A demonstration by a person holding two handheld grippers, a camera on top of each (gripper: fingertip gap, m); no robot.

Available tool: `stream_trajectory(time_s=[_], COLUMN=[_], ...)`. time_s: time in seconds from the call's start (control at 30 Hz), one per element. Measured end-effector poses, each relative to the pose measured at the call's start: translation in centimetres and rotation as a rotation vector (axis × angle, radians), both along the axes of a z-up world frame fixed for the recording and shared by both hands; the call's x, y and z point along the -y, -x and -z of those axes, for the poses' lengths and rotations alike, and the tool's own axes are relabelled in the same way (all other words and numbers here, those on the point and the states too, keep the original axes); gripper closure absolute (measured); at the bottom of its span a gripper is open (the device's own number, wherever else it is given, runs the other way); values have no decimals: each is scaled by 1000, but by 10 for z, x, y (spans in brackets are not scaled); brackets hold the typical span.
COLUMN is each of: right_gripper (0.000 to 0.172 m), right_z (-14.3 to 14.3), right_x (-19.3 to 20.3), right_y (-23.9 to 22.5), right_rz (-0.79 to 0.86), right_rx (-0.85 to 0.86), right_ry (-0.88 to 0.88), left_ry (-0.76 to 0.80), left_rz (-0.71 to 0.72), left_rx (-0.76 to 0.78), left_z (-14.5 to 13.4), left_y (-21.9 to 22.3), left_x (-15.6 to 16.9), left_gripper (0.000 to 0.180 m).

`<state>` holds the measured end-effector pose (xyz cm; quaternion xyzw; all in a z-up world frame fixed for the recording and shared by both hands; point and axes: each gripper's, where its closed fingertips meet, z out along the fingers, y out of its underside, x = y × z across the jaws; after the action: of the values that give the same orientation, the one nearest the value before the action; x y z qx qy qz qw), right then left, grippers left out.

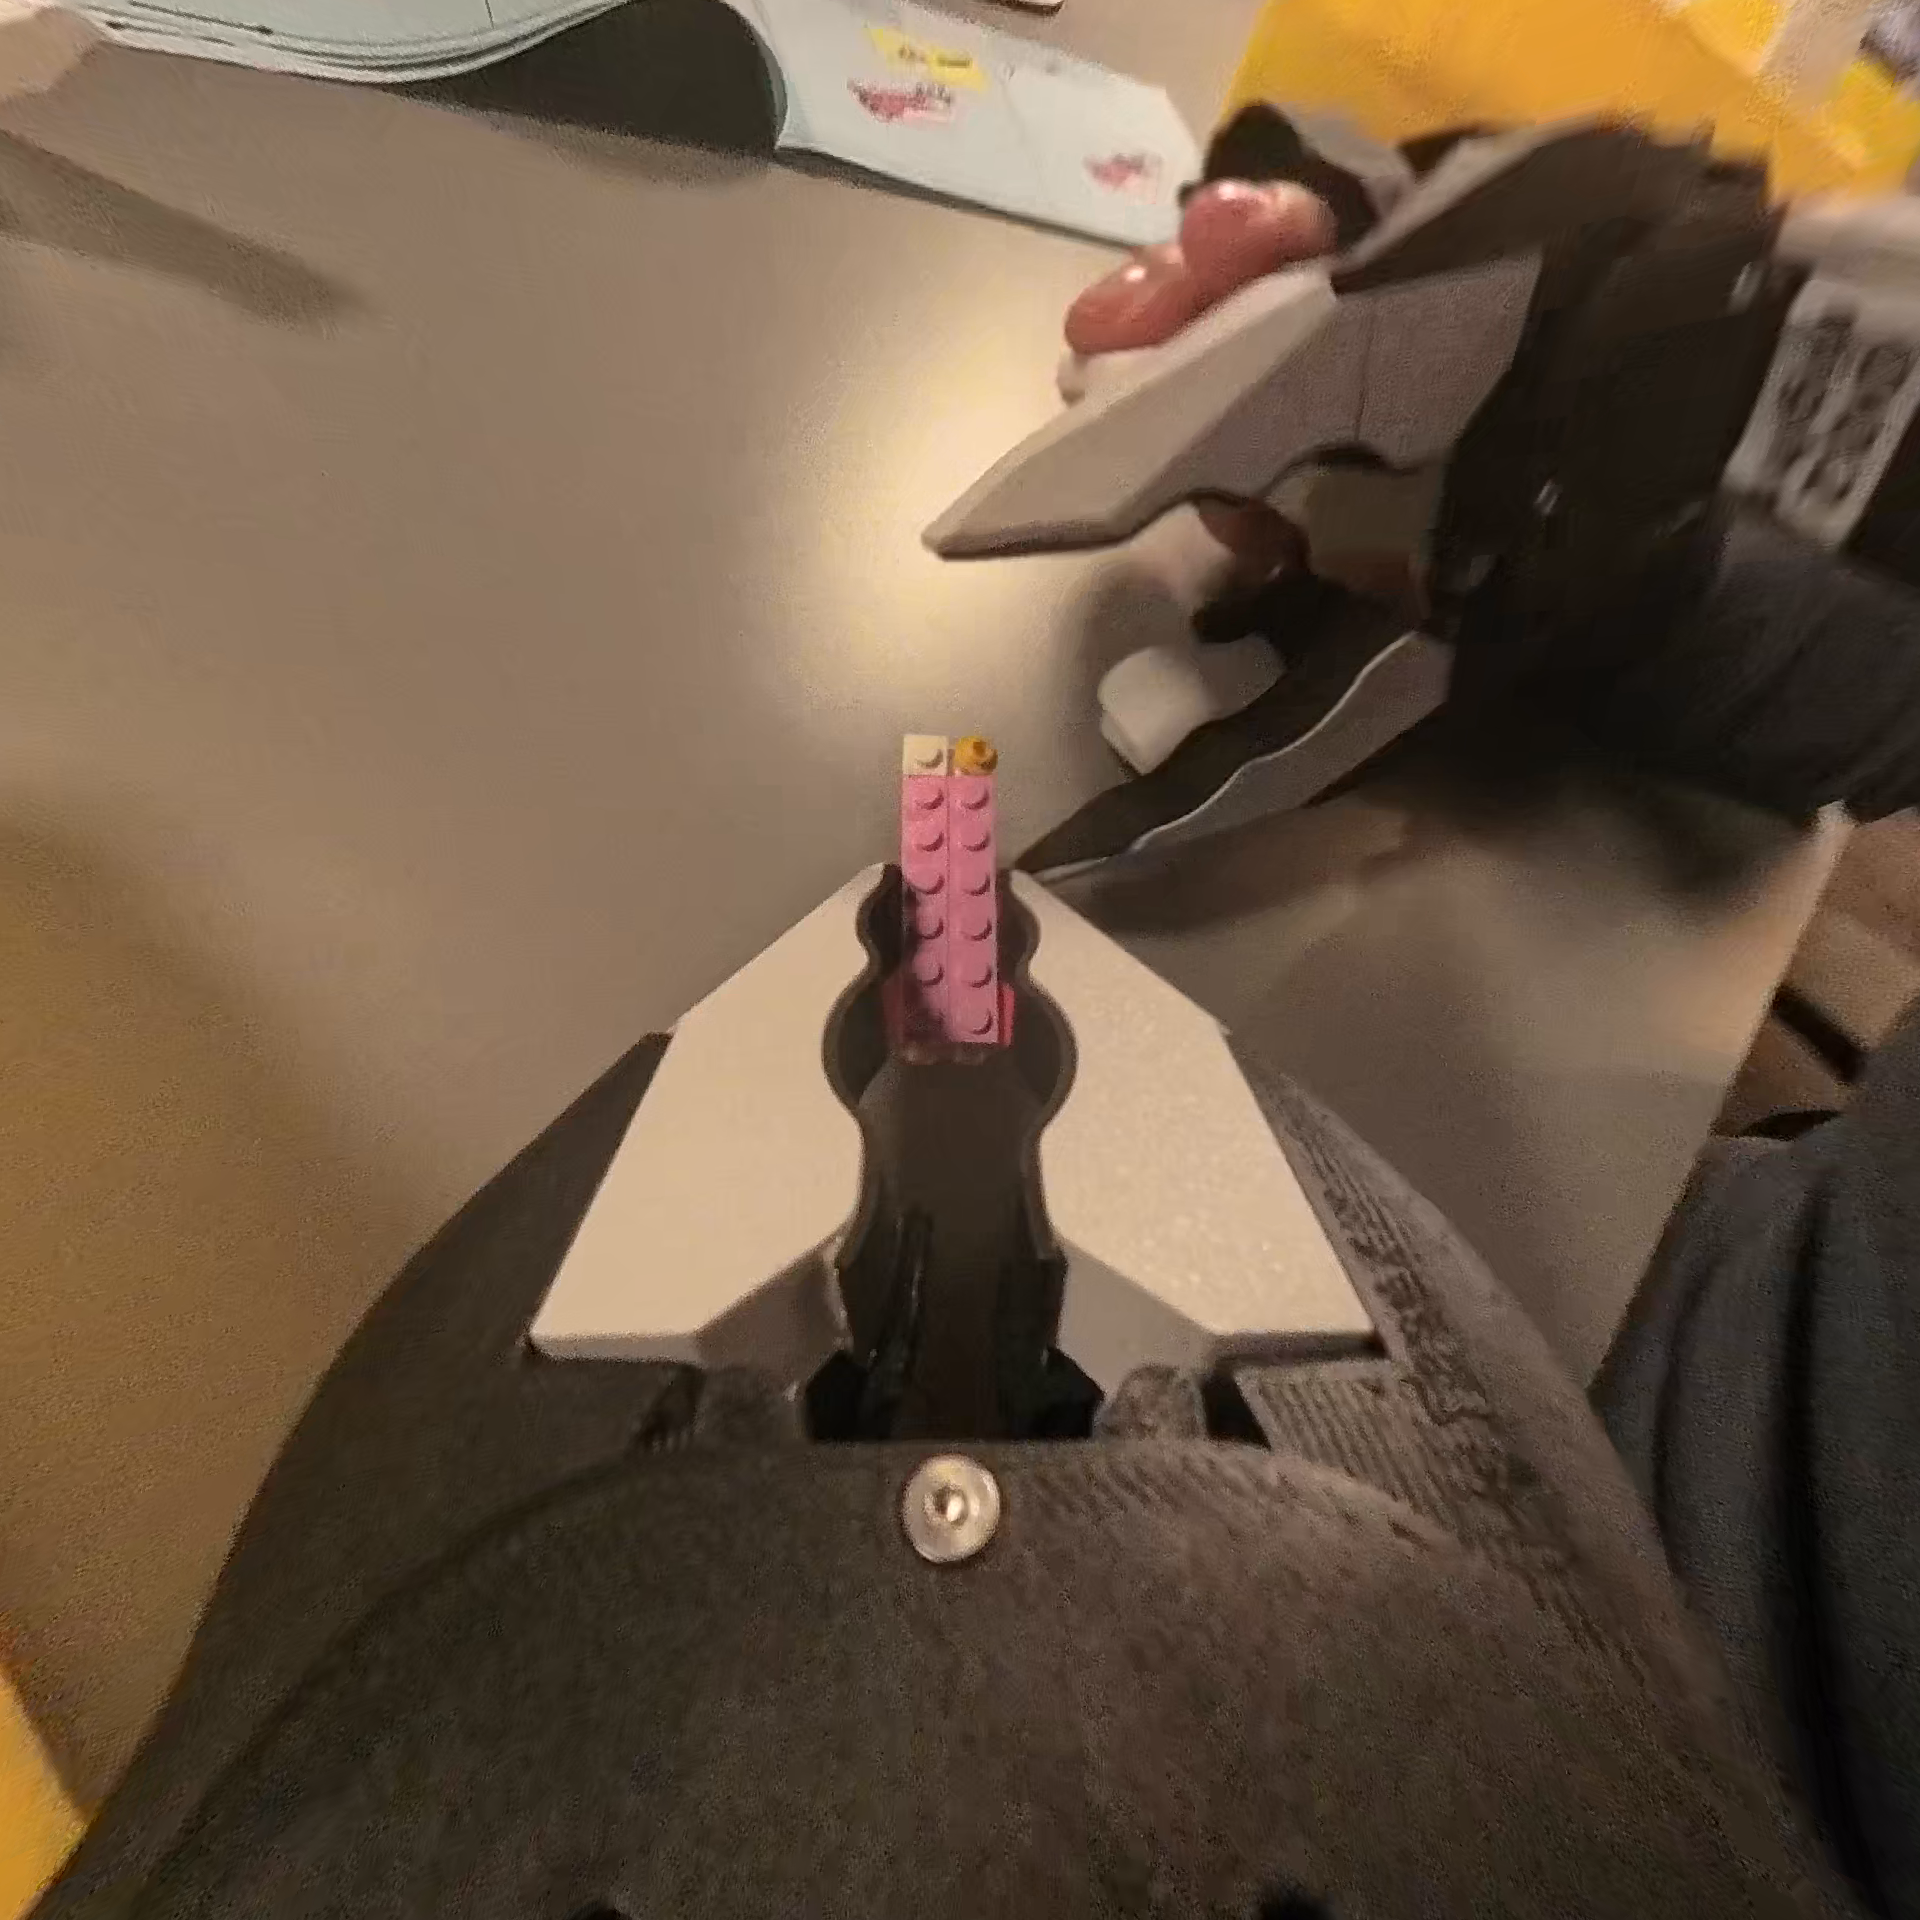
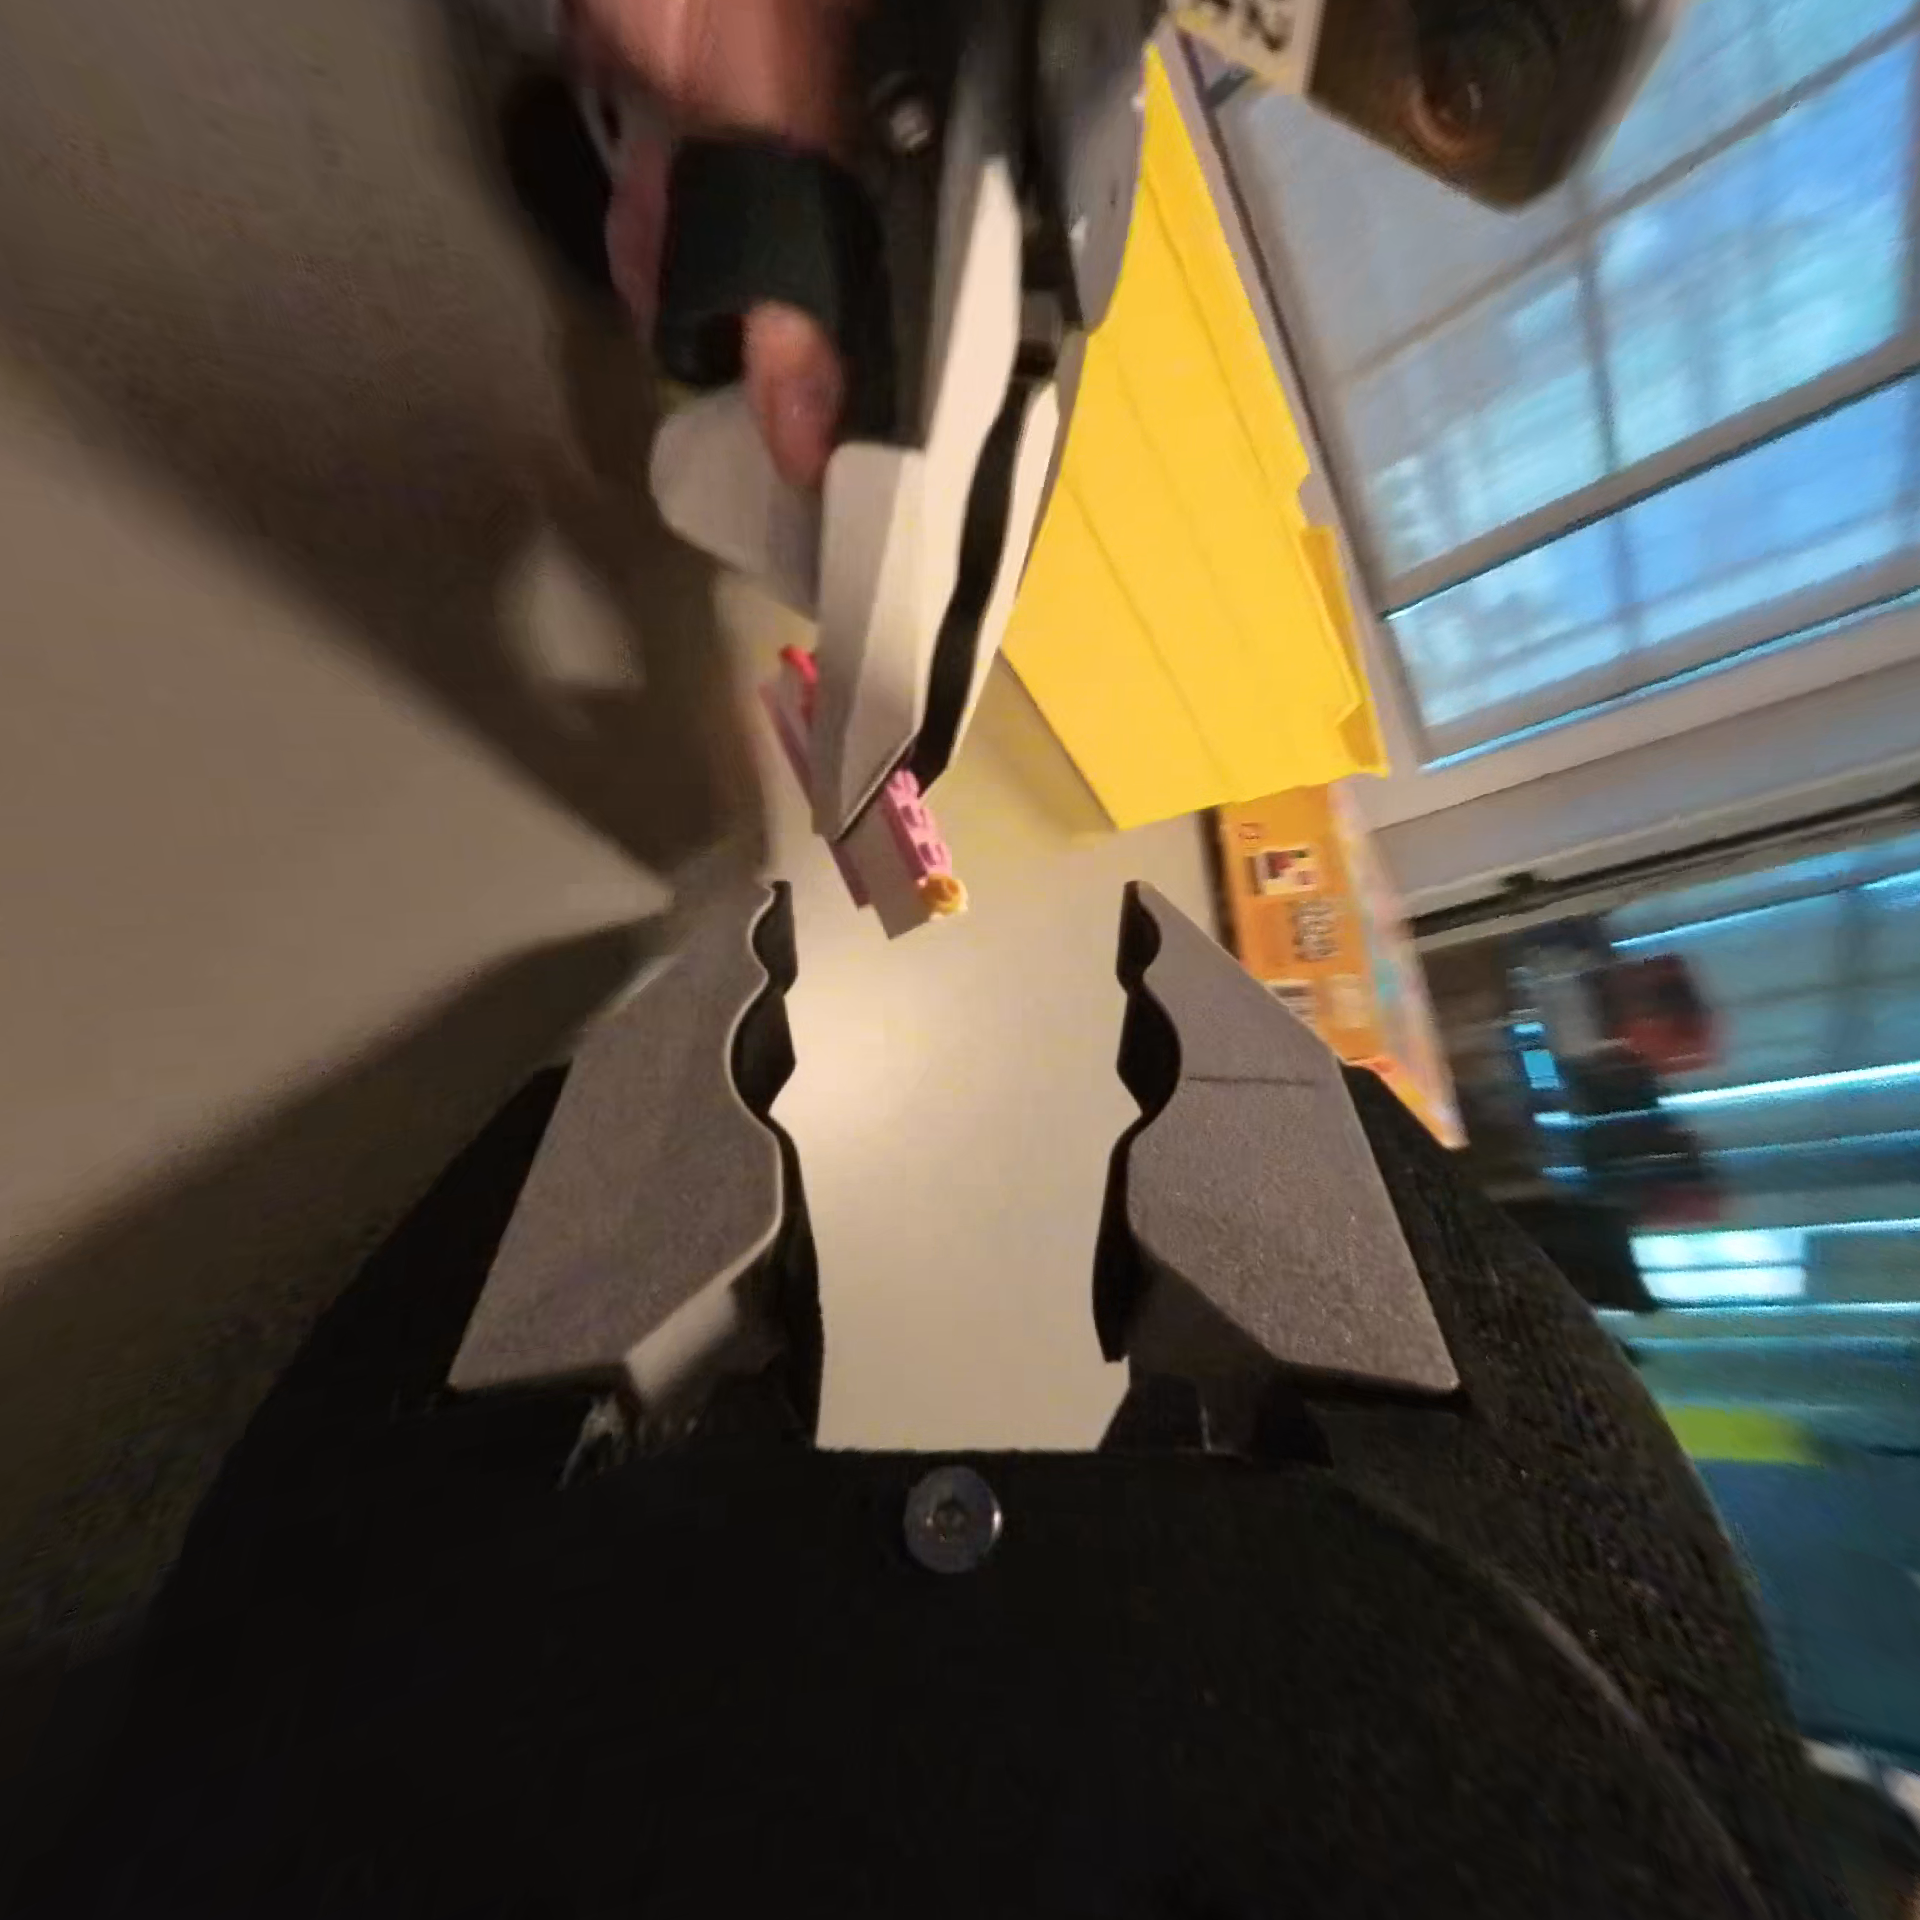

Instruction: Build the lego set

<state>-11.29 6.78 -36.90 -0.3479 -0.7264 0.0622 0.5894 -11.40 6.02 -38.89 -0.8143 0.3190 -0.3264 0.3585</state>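
My left gripper is shut on a small brick assembly: two long pink plates side by side, with a white piece and a small orange round stud at the far tip. The assembly sticks out forward past the fingertips, above the table. My right gripper is open and empty. In the left wrist view it hovers to the right of the assembly, fingers spread wide, apart from it. In the right wrist view the assembly shows just ahead of my open fingertips, gripped by the left gripper's grey fingers.
A beige table lies below. A yellow bin stands ahead on the right, with an orange box beside it. Pale booklets or sheets lie at the table's far edge. A person's fingers hold the right gripper. The grippers are tip to tip, or close to it.
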Motion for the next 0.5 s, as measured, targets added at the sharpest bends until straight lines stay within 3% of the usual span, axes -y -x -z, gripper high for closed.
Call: stream_trajectory(time_s=[0.23,0.5], right_gripper=[128,134], right_z=[2,-6], right_x=[-4,-6], right_y=[0,2], right_rz=[32,65], right_rx=[77,66], right_ry=[-360,-509], left_ry=[26,45], left_rz=[-4,-13], left_rx=[42,59], left_z=[-10,-16], left_y=[1,4], left_x=[-1,-2], left_gripper=[164,164])
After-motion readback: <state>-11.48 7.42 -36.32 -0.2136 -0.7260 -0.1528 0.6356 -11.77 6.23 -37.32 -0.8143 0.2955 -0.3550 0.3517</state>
